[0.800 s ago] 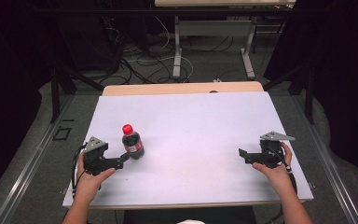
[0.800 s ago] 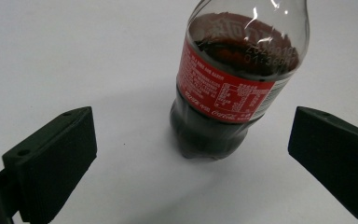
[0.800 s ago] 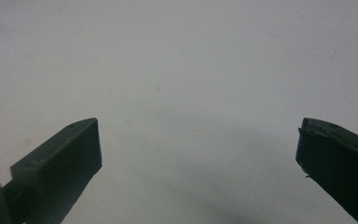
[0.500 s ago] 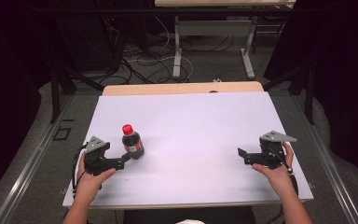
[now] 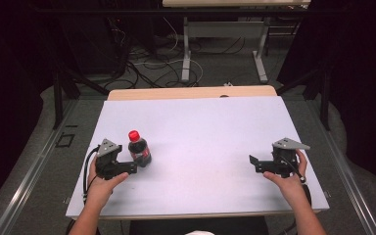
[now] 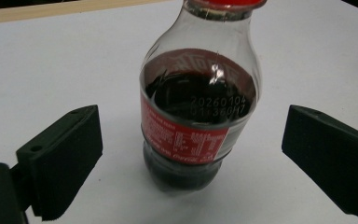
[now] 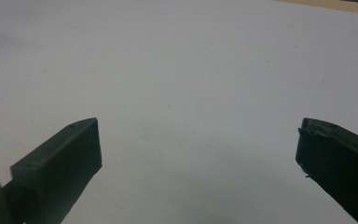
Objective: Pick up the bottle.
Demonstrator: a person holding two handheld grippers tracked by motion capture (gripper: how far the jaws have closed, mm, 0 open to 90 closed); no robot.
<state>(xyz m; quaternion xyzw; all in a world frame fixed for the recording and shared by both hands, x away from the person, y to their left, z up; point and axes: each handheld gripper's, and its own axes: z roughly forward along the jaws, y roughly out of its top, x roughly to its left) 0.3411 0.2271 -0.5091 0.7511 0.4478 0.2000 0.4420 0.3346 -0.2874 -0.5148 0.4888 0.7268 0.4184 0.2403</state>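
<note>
The bottle in front of my left gripper is cut off at the top in the left gripper view, so only the lower edge of its red cap shows, and the small white print on its red label is too fine for me to read. It stands upright on the white table, towards the table's left side, with dark drink filling it to the shoulder. My left gripper's jaws are spread wide to either side of it, with bare table showing between each pad and the bottle, so I am not touching it. The bottle sits a little beyond the jaw tips rather than deep between them. Stamped on the clear plastic above the label I can read 20260104 and, below it, what looks like 01:36017. My right gripper rests well apart at the table's right side, jaws wide with nothing between them.
</note>
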